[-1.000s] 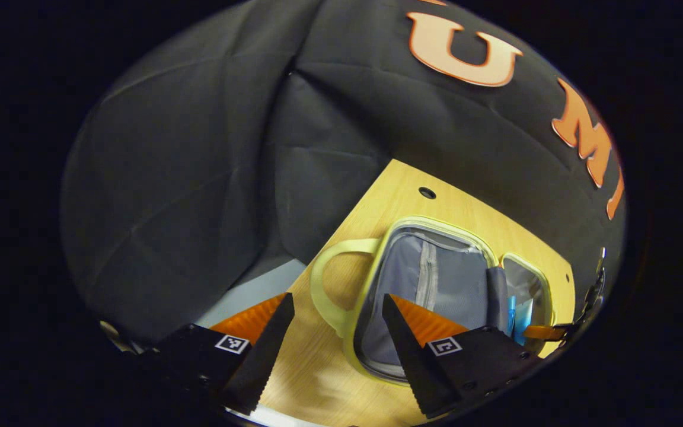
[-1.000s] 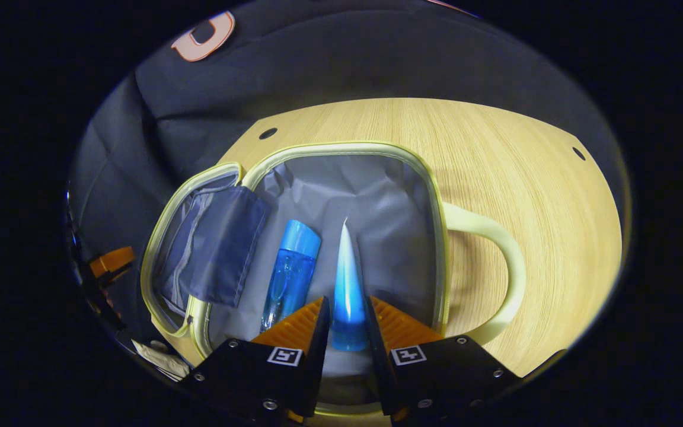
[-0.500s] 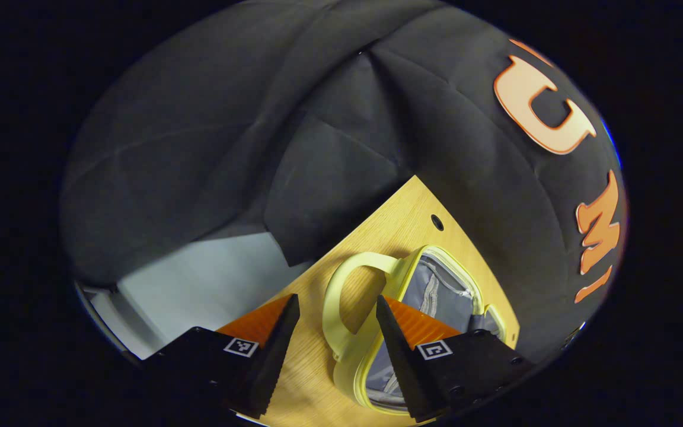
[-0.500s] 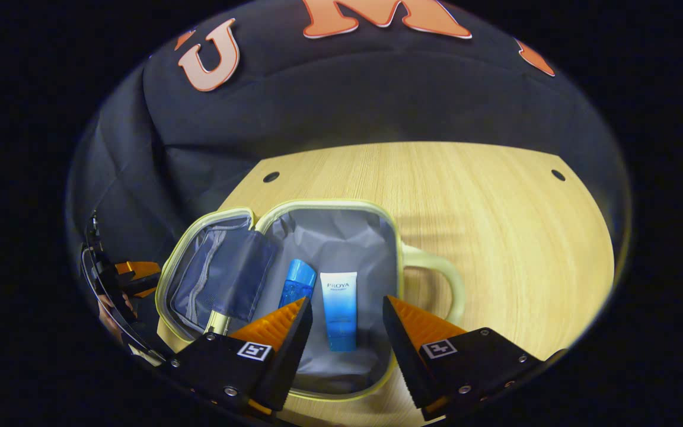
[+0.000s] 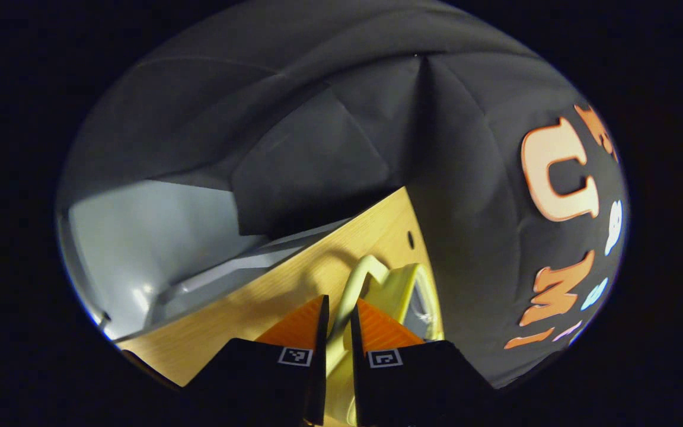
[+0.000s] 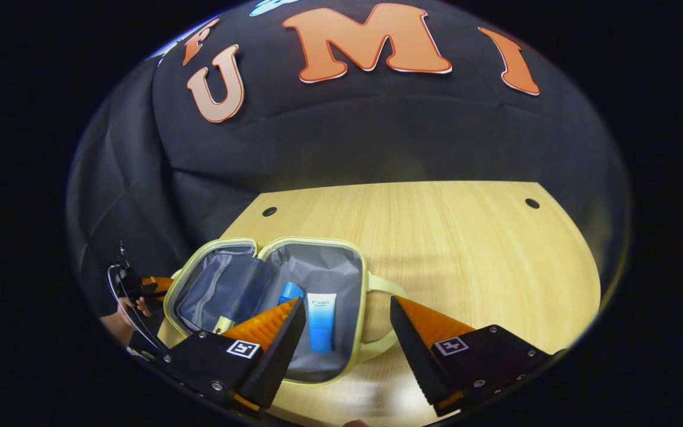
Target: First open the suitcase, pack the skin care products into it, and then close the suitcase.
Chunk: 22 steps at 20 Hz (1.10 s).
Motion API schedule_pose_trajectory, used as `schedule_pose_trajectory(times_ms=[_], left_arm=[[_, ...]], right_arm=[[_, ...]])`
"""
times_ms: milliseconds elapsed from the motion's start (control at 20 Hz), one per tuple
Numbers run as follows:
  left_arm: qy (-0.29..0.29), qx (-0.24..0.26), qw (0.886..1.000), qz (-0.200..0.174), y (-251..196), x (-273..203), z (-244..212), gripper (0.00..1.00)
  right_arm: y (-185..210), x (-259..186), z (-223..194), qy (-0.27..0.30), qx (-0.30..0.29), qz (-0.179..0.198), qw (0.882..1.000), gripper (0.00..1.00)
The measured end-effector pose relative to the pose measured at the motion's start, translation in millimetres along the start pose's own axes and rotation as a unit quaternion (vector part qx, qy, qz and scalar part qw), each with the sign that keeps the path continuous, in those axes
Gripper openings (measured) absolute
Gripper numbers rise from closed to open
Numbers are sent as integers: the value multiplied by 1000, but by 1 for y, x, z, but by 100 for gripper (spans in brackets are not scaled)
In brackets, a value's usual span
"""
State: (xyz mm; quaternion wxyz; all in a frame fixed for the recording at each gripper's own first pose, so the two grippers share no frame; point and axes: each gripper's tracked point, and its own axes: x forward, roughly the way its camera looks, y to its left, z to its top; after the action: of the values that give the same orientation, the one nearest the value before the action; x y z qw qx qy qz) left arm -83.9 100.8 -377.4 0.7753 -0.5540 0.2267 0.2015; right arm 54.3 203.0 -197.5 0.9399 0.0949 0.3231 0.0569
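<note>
The pale yellow suitcase (image 6: pixel 312 244) lies open on the wooden table (image 6: pixel 466 249), grey lining showing. A blue bottle (image 6: pixel 289 292) and a white-and-blue tube (image 6: pixel 321 314) lie side by side in its right half. My right gripper (image 6: pixel 346 301) hovers above that half, open and holding nothing. In the left gripper view, my left gripper (image 5: pixel 339 303) is shut on the lid half's yellow handle (image 5: pixel 360 273), which runs up between the fingers. The right gripper view shows the left gripper (image 6: pixel 143 284), with a hand behind it, at the suitcase's left end.
The table (image 5: pixel 270 296) ends close to the suitcase's left handle, with a grey floor (image 5: pixel 152 237) beyond. Small round holes (image 6: pixel 532 203) mark the tabletop's far corners. The black cloth wall stands just behind the table.
My right gripper released the tube, which now lies flat in the case, opened, and drew back and up. My left gripper moved onto the lid's handle and closed on it.
</note>
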Motion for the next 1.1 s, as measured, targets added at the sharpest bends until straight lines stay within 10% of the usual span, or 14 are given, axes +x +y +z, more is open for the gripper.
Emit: schedule_pose_trajectory(times_ms=[150,1100], left_arm=[[-8,43,999,6,-12,-8,7,3],[-22,222,954,-200,-299,-122,-78,2]], right_arm=[[-5,-2,2,-7,-7,2,1000,92],[-52,-49,22,-63,-38,17,997,94]])
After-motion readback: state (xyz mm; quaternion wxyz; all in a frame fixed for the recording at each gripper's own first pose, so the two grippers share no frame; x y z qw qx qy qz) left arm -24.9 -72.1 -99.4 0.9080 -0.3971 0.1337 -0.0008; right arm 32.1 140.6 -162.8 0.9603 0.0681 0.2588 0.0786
